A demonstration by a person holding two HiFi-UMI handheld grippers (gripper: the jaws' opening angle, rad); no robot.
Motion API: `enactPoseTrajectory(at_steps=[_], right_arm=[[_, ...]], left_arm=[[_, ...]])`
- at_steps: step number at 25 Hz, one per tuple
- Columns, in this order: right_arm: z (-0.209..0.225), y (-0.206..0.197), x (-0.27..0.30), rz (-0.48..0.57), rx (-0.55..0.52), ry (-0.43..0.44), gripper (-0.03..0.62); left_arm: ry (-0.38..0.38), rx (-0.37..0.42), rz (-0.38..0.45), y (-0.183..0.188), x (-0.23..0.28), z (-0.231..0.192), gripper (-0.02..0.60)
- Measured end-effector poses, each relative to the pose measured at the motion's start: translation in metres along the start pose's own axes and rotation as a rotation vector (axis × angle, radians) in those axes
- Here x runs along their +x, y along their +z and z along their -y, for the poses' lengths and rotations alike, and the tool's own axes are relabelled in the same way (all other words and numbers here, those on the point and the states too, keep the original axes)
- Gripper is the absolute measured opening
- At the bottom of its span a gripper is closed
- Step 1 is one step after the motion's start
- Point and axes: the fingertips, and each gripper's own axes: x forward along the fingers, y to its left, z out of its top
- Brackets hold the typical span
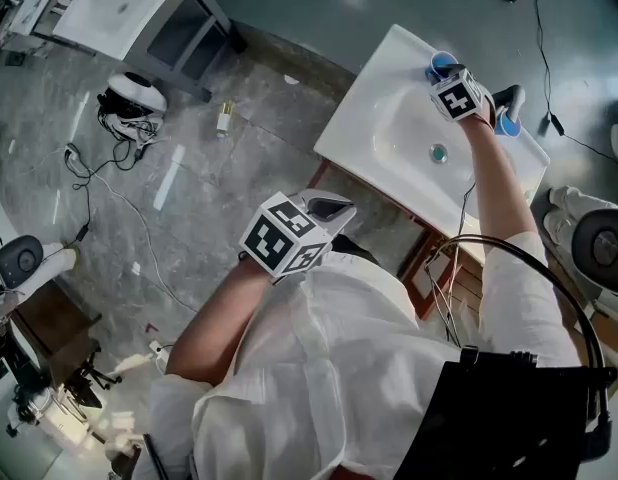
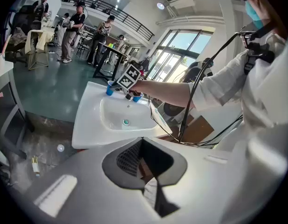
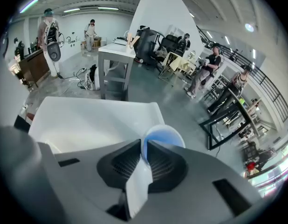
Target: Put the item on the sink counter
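Your left gripper point(image 2: 143, 146) hung by your chest, jaws together on nothing, well apart from the white sink desk point(image 1: 357, 123). Further right, your right gripper point(image 3: 143, 148) had its jaws clamped on the near wall of the blue cup point(image 3: 165, 135). The cup stood upright w/ mouth up, just ahead of the jaws, at the desk's back edge by the basin. Right hand was far nearer. Next, prob.: settle it and let go. Couldn't tell if its base touched yet.
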Motion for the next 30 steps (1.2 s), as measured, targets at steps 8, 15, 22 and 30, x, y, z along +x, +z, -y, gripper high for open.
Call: enactPoseTrajectory(at_steps=[8, 15, 22, 30], right_arm=[[-0.012, 0.001, -0.016, 0.007, 0.033, -0.013, 0.021], [-0.061, 0.013, -0.071, 0.027, 0.062, 0.001, 0.021], [-0.132, 0.025, -0.137, 0.061, 0.077, -0.012, 0.021], [-0.239, 0.029, -0.193, 0.066, 0.106, -0.027, 0.020]], left_arm=[[-0.026, 0.026, -0.009, -0.013, -0.007, -0.001, 0.005], [-0.078, 0.093, -0.029, -0.038, -0.029, 0.022, 0.005], [-0.127, 0.175, -0.047, -0.075, -0.062, 0.044, 0.005], [-0.176, 0.249, -0.079, -0.150, -0.109, 0.071, 0.005]])
